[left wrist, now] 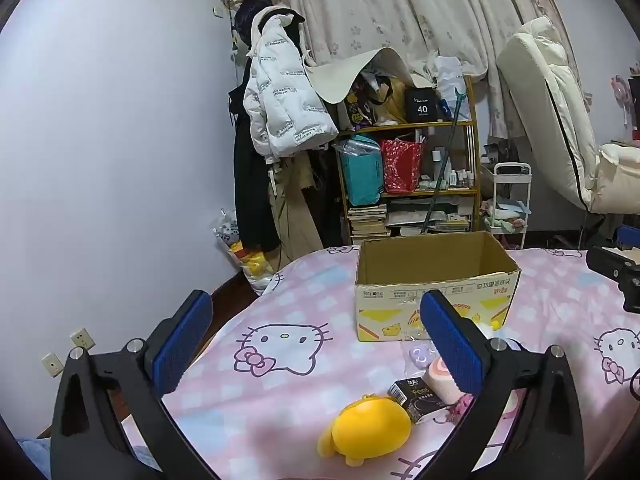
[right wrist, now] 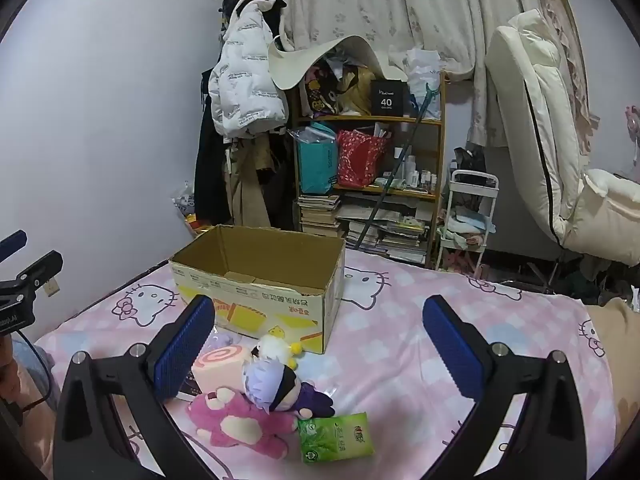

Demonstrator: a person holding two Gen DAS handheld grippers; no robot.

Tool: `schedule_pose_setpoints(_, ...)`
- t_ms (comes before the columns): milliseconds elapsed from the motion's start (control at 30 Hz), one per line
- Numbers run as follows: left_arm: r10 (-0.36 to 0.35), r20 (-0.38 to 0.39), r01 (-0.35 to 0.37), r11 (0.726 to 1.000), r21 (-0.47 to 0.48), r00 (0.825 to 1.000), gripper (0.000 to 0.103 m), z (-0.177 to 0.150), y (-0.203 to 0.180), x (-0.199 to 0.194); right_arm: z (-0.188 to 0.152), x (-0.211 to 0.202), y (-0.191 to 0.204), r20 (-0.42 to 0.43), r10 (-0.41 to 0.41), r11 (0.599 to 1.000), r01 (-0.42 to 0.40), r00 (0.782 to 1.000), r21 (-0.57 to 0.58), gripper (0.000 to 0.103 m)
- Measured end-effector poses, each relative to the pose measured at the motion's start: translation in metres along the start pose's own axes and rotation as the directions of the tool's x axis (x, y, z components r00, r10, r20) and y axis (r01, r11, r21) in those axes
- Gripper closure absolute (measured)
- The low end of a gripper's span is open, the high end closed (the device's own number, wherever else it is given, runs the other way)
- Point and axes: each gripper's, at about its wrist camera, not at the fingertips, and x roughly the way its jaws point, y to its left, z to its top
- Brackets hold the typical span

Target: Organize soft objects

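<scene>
An open cardboard box (left wrist: 436, 284) (right wrist: 260, 280) stands empty on the pink bed. In the left wrist view my left gripper (left wrist: 318, 336) hangs open above the sheet, with a yellow soft toy (left wrist: 366, 428) lying just below it, beside a black packet (left wrist: 416, 398) and a pink swirl roll (left wrist: 442, 384). In the right wrist view my right gripper (right wrist: 318, 344) is open and empty. Below it lie the pink swirl roll (right wrist: 220, 368), a small white-and-yellow plush (right wrist: 276, 346), a white-haired doll in purple (right wrist: 280, 392), a pink bear plush (right wrist: 240, 424) and a green tissue pack (right wrist: 336, 438).
The bed sheet (left wrist: 288, 360) (right wrist: 400, 344) has a cat print. Beyond the bed's far edge stand a cluttered wooden shelf (left wrist: 412, 168) (right wrist: 372, 168), hanging coats (left wrist: 280, 92), a white cart (right wrist: 468, 216) and a cream reclining chair (right wrist: 560, 152).
</scene>
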Motion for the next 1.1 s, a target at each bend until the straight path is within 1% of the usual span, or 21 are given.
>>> schedule_pose_setpoints(133, 0.016, -0.012, -0.016, 1.0, 0.0, 1.0, 0.001, -0.0006, 0.0004, 0.0026, 0.0003, -0.0002, -0.0004, -0.006, 0.001, 1.0, -0.001, 1.0, 0.015, 0.0)
schedule_pose_setpoints(233, 0.012, -0.018, -0.012, 1.0, -0.006, 1.0, 0.001, -0.0031, 0.001, 0.005, 0.0003, -0.0002, -0.0006, -0.005, 0.001, 1.0, -0.001, 1.0, 0.016, 0.0)
schedule_pose_setpoints(433, 0.005, -0.016, -0.005, 1.0, 0.002, 1.0, 0.001, 0.001, 0.0017, 0.0078, 0.0008, -0.0013, -0.0008, 0.0, 0.001, 1.0, -0.001, 1.0, 0.015, 0.0)
schedule_pose_setpoints(567, 0.012, -0.002, -0.012, 1.0, 0.014, 1.0, 0.001, -0.0029, -0.0026, 0.0042, 0.0011, -0.0021, -0.0004, 0.001, -0.004, 1.0, 0.004, 1.0, 0.011, 0.0)
schedule_pose_setpoints(1100, 0.008, 0.001, -0.008, 1.0, 0.021, 1.0, 0.001, -0.0031, -0.0029, 0.0007, 0.0035, -0.0042, -0.0064, 0.0, -0.001, 1.0, 0.001, 1.0, 0.014, 0.0)
